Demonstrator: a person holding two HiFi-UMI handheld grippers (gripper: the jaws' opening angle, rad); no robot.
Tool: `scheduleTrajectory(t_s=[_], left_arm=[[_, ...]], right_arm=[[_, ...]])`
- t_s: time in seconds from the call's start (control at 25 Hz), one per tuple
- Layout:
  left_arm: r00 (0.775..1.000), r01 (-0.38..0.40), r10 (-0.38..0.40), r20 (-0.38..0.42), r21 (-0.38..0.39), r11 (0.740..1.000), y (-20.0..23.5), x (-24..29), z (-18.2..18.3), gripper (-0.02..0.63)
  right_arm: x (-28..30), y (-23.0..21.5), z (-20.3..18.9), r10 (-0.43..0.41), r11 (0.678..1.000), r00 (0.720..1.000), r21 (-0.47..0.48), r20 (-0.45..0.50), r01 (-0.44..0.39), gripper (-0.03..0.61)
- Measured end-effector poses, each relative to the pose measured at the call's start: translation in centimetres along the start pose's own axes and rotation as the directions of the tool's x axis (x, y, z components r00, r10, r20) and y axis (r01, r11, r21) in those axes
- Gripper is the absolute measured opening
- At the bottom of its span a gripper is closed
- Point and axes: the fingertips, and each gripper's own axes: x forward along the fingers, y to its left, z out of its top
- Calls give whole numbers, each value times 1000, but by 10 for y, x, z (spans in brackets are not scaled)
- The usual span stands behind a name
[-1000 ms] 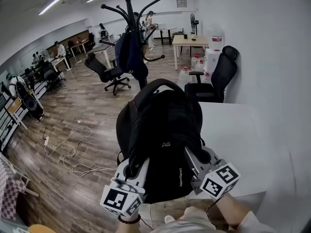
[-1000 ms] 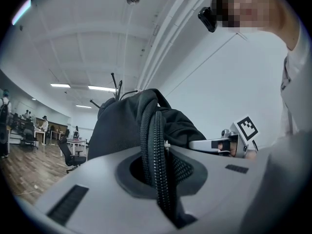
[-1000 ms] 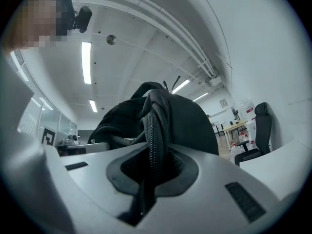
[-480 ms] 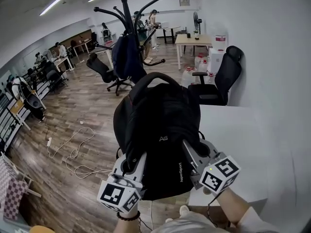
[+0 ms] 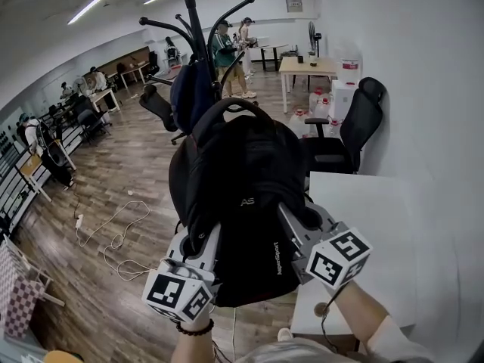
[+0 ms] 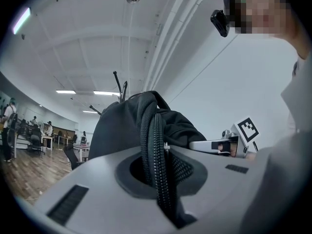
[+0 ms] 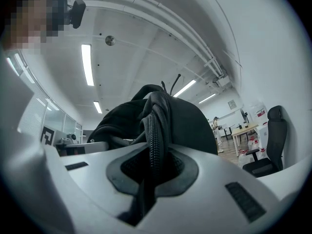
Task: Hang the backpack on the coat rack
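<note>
A black backpack (image 5: 249, 180) hangs in the air between both grippers, its top handle loop (image 5: 227, 106) pointing away from me. My left gripper (image 5: 198, 242) is shut on the zippered edge of its left side, and the zipper (image 6: 157, 150) is pinched between the jaws. My right gripper (image 5: 302, 229) is shut on the right side's edge (image 7: 152, 145). The black coat rack (image 5: 198, 36) stands just beyond the backpack, with a dark blue garment (image 5: 189, 93) on it. Its curved hooks rise above the handle loop.
A white table (image 5: 363, 225) is at my right by the white wall. A black office chair (image 5: 355, 127) stands behind it. A white cable (image 5: 113, 233) lies on the wood floor at left. People (image 5: 223, 48) and a wooden table (image 5: 306, 66) are at the back.
Both grippers have lifted the backpack and carried it toward the coat rack. The rack looks nearer, and the handle loop now overlaps its pole.
</note>
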Motion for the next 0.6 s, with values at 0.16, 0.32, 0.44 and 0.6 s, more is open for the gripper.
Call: scheduleTrajectory(t_s=[0.16,0.32,0.44,0.6], left_arm=[[1000,-19,19,4,7,1000,10,18,9,28],[999,-45,45,15,7,999,27,29,16,28],[998,-57,57,18,3,998,40,39,15,29],[997,-78,79,13,-10,997,57,55,15,28]], right_arm=[[19,-14,11,15,1000,1000,3,1,-15,34],[39,-19,18,40,999,999,6,0,-40,34],[55,-27,16,46,999,999,16,5,-46,34],[77,-38,17,52,998,999,27,3,-53,34]])
